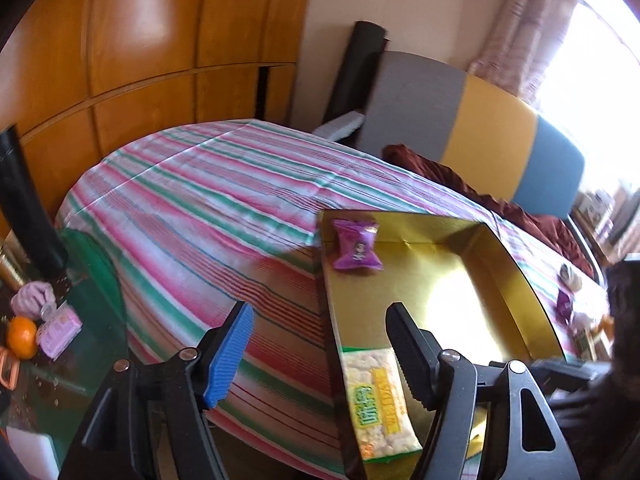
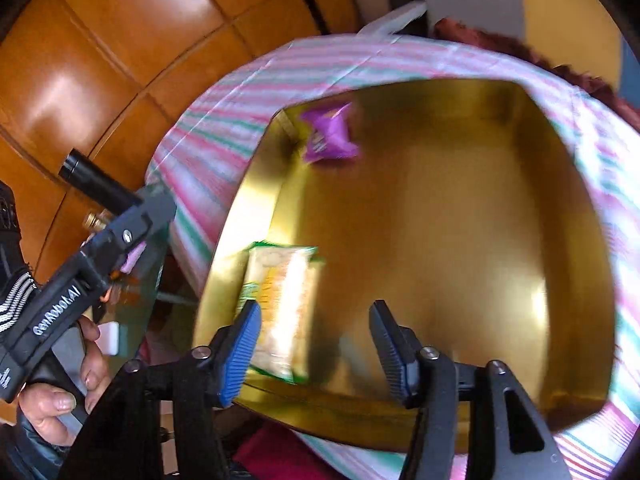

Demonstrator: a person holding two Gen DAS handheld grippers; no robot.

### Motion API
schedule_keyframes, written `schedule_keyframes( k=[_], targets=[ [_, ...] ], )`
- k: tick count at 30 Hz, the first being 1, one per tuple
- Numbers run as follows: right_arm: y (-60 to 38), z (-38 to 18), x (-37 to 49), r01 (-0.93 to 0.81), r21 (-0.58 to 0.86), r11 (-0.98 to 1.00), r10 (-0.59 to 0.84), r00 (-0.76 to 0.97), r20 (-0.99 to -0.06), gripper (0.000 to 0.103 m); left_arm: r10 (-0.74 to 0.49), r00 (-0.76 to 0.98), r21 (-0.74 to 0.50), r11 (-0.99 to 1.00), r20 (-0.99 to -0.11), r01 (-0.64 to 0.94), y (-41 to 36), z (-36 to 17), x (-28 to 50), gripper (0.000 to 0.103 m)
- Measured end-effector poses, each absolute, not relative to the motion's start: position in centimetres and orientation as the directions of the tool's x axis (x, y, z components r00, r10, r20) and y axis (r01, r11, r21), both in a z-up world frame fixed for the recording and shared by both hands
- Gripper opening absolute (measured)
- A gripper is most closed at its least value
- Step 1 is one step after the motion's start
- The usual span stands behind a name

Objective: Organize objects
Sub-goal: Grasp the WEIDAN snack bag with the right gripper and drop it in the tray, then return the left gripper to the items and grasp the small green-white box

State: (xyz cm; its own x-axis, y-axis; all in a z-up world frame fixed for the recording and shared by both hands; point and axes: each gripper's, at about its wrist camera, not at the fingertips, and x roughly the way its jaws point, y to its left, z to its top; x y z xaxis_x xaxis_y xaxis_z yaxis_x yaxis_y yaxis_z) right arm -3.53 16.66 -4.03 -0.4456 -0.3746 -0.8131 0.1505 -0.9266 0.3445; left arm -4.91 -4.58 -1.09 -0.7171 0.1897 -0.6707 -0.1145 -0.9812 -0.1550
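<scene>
My left gripper (image 1: 320,344): fingers spread wide, holding nothing; it hangs over the near left wall of the gold box, one finger outside over the cloth, the other above the box floor.
My right gripper (image 2: 316,344): fingers also spread and empty, poised above the near end of the box; this view is motion-blurred.
Gold box (image 1: 516,264): open-topped, resting on the striped cloth (image 1: 208,200) that covers the bed.
Rice-cracker packet (image 1: 378,400): lies flat inside the box against its left wall, at the near end; in the right view it sits just beside my blue finger pad (image 2: 240,352).
Purple candy (image 1: 356,246): inside the box at the far left corner, well apart from the packet.
More snacks (image 1: 566,300): small wrapped pieces on the cloth to the right of the box, too blurred to name.
Side table (image 1: 84,304): green glass, left of the bed, carrying an orange (image 1: 22,336) and a pink box (image 1: 58,330).
Behind: wooden wardrobe (image 1: 140,40), grey-yellow-blue headboard (image 1: 492,128), dark red blanket (image 1: 460,176).
</scene>
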Motion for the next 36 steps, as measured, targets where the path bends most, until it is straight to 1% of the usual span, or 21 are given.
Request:
schedule_keyframes(
  k=[2,3,6,12,20,24,28,31,33,36],
  targets=[
    [18.6,-3.1,-2.5,0.119,0.329,-0.937,-0.343,-0.495,-0.798,0.076,0.193,-0.709,-0.136,-0.981,-0.678,-0.137,-3.7,-1.2,-4.7,0.074],
    [19.5,-2.7,-1.9,0.099,0.321,-0.942,-0.324,-0.519,-0.791,0.079,0.198,-0.703,-0.134,-0.98,-0.683,-0.146,-3.3,-1.3,-4.6,0.074],
    [22.5,-1.7,-0.3,0.039,0.318,-0.947,-0.281,-0.573,-0.769,0.081,0.218,-0.689,-0.135,-0.976,-0.691,-0.173,-2.2,-1.6,-4.3,0.074],
    [29.6,-0.8,3.2,-0.117,0.291,-0.949,-0.162,-0.611,-0.775,0.081,0.29,-0.661,-0.154,-0.954,-0.693,-0.257,0.6,-1.6,-3.9,0.076],
    [41.1,-0.5,8.7,-0.376,0.192,-0.907,0.049,-0.545,-0.837,0.081,0.404,-0.611,-0.142,-0.891,-0.681,-0.431,6.4,-0.5,-3.0,0.076],
    [47.4,0.2,12.2,-0.534,0.139,-0.834,0.169,-0.486,-0.857,0.081,0.476,-0.567,-0.14,-0.834,-0.673,-0.534,10.2,0.3,-1.9,0.076],
    [52.9,-0.2,15.1,-0.684,0.129,-0.718,0.254,-0.429,-0.867,0.081,0.544,-0.511,-0.133,-0.76,-0.666,-0.636,14.9,1.2,-0.4,0.076],
    [55.2,-1.5,16.4,-0.738,0.162,-0.655,0.261,-0.423,-0.868,0.081,0.588,-0.456,-0.131,-0.696,-0.668,-0.706,18.8,1.8,0.7,0.076],
    [56.1,-2.4,17.1,-0.743,0.254,-0.619,0.191,-0.456,-0.869,0.081,0.603,-0.424,-0.125,-0.661,-0.676,-0.74,21.5,1.8,1.2,0.076],
    [56.4,-1.9,18.0,-0.732,0.316,-0.604,0.185,-0.514,-0.838,0.081,0.595,-0.369,-0.125,-0.627,-0.714,-0.769,25.5,0.7,1.6,0.076]
  ],
)
